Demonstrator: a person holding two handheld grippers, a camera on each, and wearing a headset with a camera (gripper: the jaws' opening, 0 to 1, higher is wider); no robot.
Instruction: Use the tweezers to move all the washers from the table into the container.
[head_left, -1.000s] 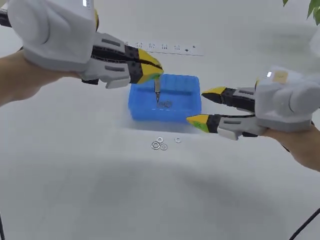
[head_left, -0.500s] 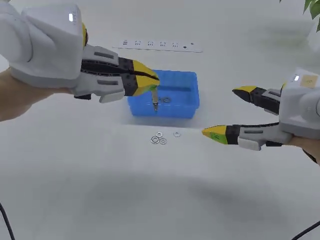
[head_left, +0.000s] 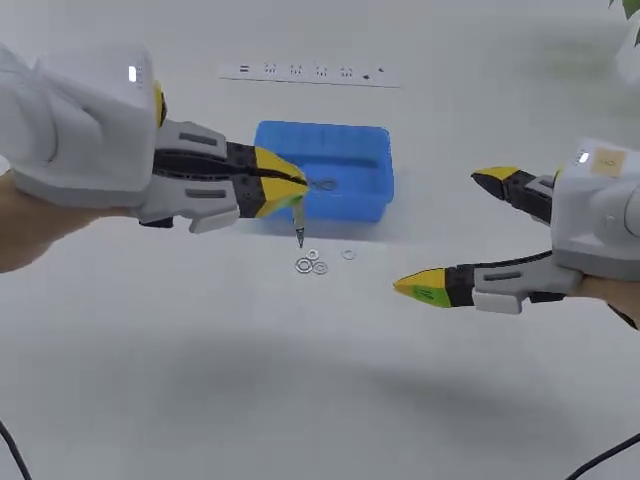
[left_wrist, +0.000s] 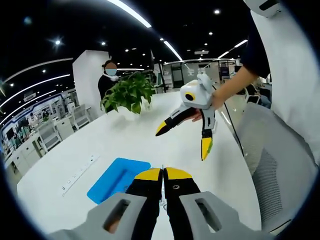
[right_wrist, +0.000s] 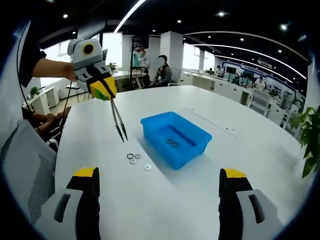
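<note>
Tweezers (head_left: 299, 228) near-vertical — tips down

No legible text, labels or numbers.

Blue container (head_left: 340, 207), silver washers (head_left: 311, 264), white table (head_left: 300, 380)

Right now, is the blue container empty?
Not empty: the blue container has washers lying on its floor, clearest in the right gripper view.
</note>
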